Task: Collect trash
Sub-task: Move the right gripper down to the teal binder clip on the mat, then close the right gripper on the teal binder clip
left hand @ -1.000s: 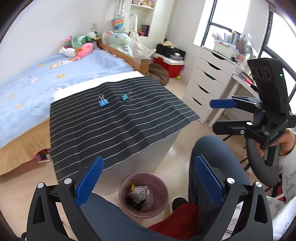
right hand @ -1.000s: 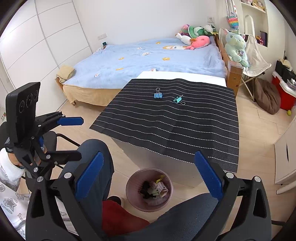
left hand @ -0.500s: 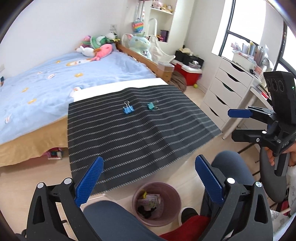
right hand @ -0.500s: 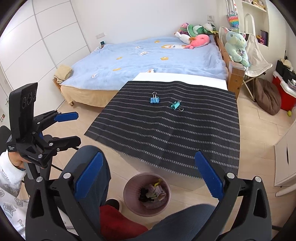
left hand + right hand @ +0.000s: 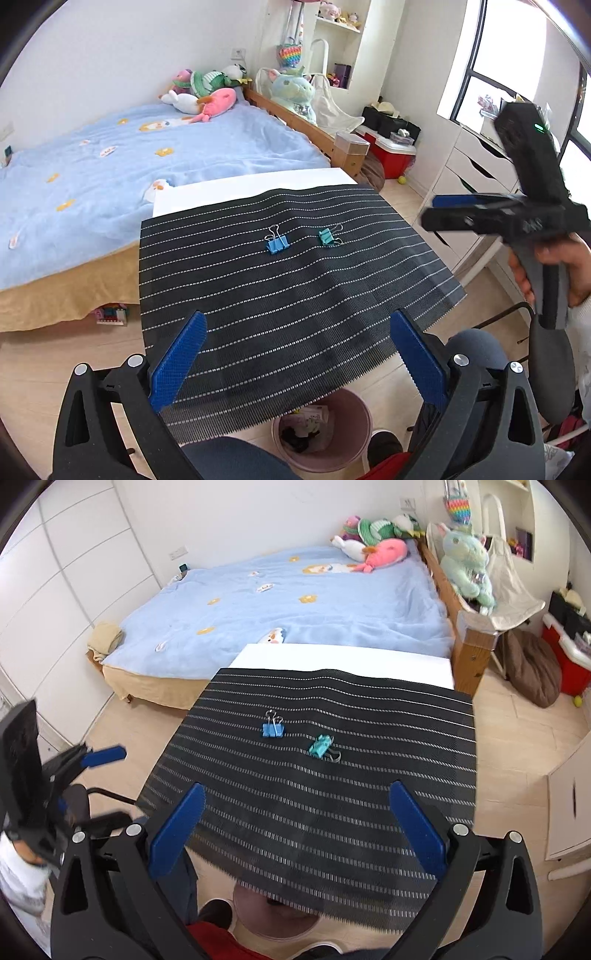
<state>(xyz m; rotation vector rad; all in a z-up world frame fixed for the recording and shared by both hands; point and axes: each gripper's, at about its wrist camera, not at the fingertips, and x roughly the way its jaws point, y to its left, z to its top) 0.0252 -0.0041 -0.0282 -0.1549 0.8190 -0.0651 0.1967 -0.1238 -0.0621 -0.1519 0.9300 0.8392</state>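
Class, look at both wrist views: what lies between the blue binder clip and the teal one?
Only bare striped mat separates the blue binder clip and teal binder clip, in both views.

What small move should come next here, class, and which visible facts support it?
Probably reach the right gripper forward over the striped mat toward the teal binder clip. Both grippers are open and empty, the teal clip and the blue binder clip lie untouched, and the bin waits below the table edge.

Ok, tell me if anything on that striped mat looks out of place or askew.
Two binder clips lie loose mid-mat: the blue binder clip sits squarely, while the teal binder clip lies tipped at an angle. The striped mat is rippled along its far edge and overhangs the pink bin below. Nothing looks spilled or damaged.
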